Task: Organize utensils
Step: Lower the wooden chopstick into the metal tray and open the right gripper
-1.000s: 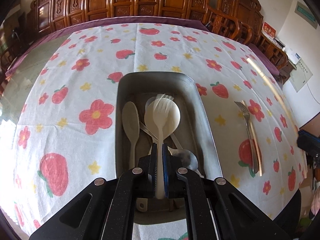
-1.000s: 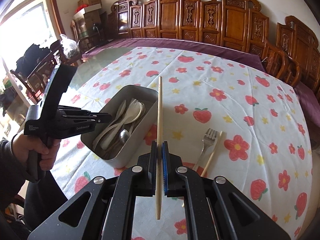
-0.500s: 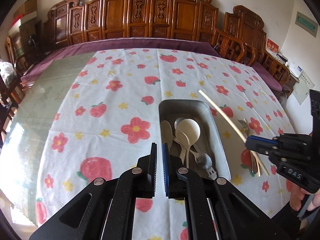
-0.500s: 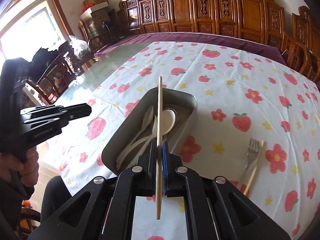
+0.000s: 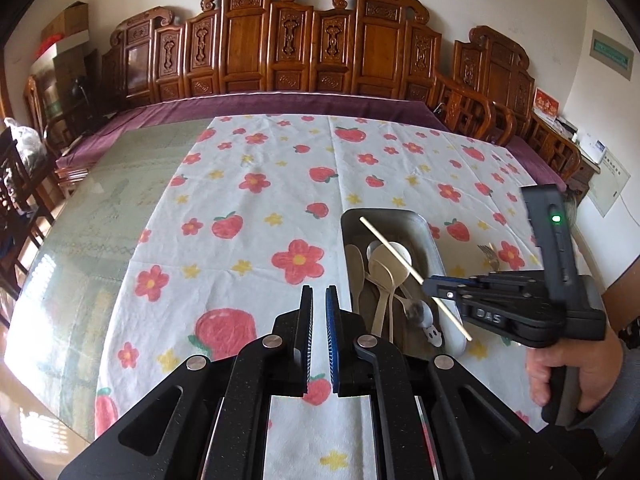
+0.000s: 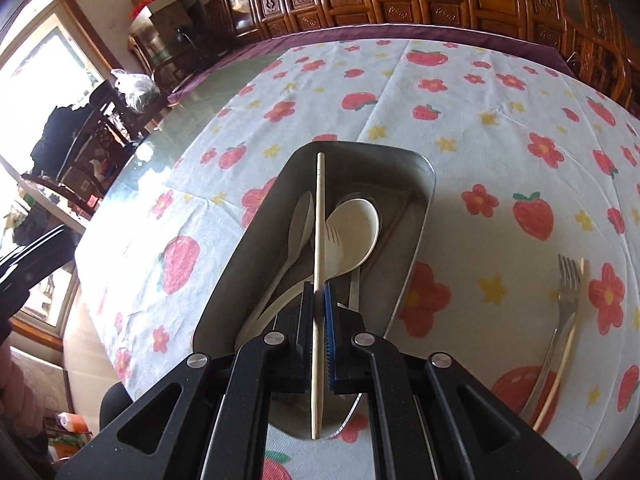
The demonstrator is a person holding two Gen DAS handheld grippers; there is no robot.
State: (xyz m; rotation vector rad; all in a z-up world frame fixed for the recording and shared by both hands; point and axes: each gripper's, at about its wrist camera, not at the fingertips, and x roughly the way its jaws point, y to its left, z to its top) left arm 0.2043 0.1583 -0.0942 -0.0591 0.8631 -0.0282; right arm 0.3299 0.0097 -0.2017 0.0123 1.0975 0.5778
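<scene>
A grey metal tray (image 5: 435, 240) (image 6: 425, 208) sits on the flowered cloth and holds several pale spoons (image 5: 380, 272) (image 6: 354, 232) and a pale fork. My right gripper (image 6: 319, 292) (image 5: 434, 282) is shut on a wooden chopstick (image 6: 319, 216) (image 5: 394, 254) and holds it lengthwise over the tray. My left gripper (image 5: 317, 300) is nearly closed and empty, above the cloth left of the tray. A metal fork (image 6: 564, 308) (image 5: 490, 254) and a second chopstick (image 6: 558, 384) lie on the cloth right of the tray.
The white cloth with red flowers and strawberries (image 5: 256, 216) covers part of a glass-topped table (image 5: 120, 200). Carved wooden chairs (image 5: 304, 48) line the far side. More chairs stand at the left by a window (image 6: 48, 92).
My left gripper let go of the pale fork into the tray, then drew back and to the left. My right gripper carried the chopstick from beside the tray to over it.
</scene>
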